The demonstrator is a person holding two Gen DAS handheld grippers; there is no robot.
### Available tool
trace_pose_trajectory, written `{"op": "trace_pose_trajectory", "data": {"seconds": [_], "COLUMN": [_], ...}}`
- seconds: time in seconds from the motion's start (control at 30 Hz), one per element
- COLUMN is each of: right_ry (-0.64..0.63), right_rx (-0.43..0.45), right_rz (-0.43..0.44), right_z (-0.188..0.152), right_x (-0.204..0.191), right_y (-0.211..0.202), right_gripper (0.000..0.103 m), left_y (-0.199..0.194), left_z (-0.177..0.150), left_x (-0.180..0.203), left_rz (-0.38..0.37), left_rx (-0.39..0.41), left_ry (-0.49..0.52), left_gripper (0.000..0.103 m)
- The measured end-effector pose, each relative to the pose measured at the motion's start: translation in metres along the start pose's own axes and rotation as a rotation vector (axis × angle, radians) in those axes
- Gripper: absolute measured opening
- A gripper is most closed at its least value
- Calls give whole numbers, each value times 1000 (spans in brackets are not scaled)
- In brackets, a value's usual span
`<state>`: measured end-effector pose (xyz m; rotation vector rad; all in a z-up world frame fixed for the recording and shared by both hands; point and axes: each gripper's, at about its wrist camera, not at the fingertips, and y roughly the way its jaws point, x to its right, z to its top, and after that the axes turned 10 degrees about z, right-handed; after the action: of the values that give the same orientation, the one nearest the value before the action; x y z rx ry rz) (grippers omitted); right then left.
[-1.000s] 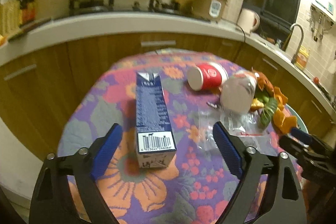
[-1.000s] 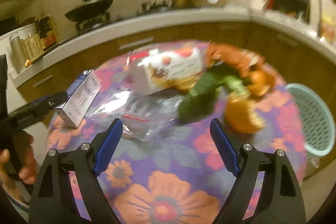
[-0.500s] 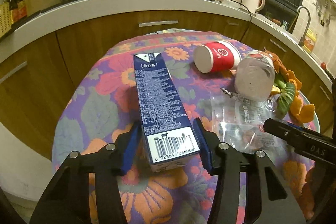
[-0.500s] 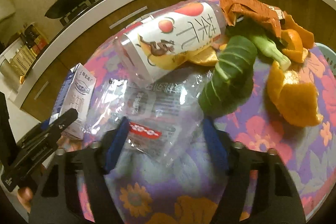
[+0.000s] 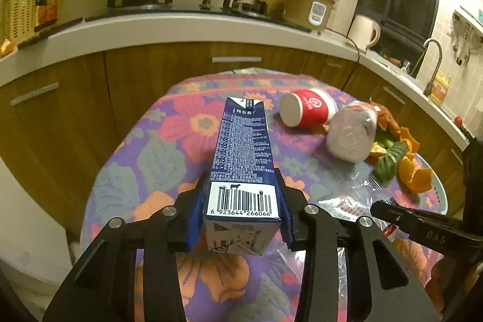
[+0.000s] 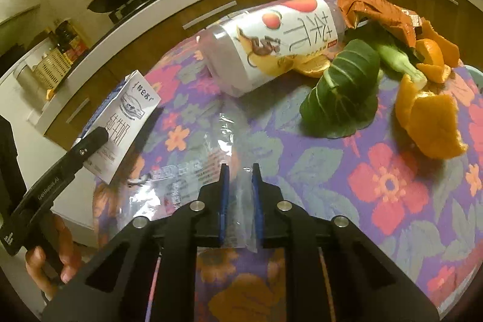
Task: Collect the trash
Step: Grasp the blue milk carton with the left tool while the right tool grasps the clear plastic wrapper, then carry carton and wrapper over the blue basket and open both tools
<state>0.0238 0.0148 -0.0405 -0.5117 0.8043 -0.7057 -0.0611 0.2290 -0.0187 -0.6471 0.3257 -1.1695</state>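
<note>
Where flowered cloth lies: left hand-held gripper (image 5: 241,219) clamping boxy carton (image 5: 243,162), right hand-held gripper (image 6: 239,195) pinching crinkly clear wrapper (image 6: 205,168).

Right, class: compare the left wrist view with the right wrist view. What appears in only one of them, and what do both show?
Only the left wrist view shows the red paper cup on its side, the rice cooker and the faucet.

Only the right wrist view shows the bottle's printed label and the orange wrapper.

Both show the left gripper shut on the milk carton, the clear plastic bag in the right gripper, the bok choy leaf and the orange peels.
</note>
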Motion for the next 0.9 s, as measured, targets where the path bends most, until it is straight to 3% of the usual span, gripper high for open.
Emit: {"op": "trace_pose_trajectory", "data": {"seconds": [0.27,0.57,0.73,0.87,0.9], "right_ry": [-26,30,104,154,161], "right_rx": [63,186,295,396,436], "right_rz": [29,33,-14,-125,-198], "right_z": [-1,9,18,20,19], "right_x": [-4,26,73,119,132], "right_y": [-36,-96,-144,-184,-197], "right_gripper": [9,9,9,9,9], "left_y": [-40,-69,-70,-63,-61], "left_z": [4,23,33,44,47], "left_x": [15,78,140,189,205], "left_rz": [-39,-131,-204,-268,-293], "left_rx": [104,185,200,181,171], "left_ry": [5,99,194,245,256], "left_gripper": [38,38,38,38,38]}}
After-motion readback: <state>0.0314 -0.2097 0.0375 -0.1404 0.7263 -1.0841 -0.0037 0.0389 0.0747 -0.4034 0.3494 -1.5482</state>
